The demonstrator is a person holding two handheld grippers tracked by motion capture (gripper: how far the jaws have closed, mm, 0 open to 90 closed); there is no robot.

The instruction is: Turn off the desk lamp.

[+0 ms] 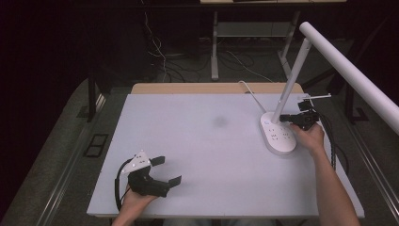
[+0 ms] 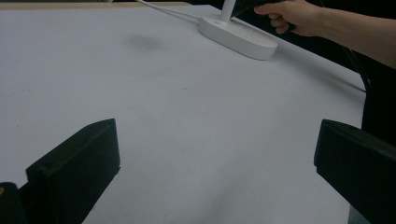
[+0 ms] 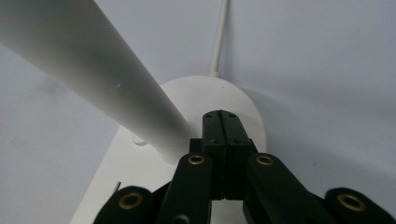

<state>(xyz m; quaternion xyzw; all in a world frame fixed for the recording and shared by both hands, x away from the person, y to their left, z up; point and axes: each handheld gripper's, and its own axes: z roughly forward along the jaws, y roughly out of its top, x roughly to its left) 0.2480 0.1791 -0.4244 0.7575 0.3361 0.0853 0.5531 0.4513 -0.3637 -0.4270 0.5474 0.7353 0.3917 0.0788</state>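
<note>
The white desk lamp [image 1: 278,134] stands at the far right of the table [image 1: 197,155], its arm slanting up to the right. The right gripper [image 1: 288,117], jaws pressed together on nothing, hovers over the lamp's base beside the stem. The left gripper [image 1: 170,170] rests near left, jaws wide apart

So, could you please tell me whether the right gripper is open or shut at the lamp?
Shut. In the right gripper view the right gripper has its two black fingers pressed together, nothing between them, tips over the lamp base.
</note>
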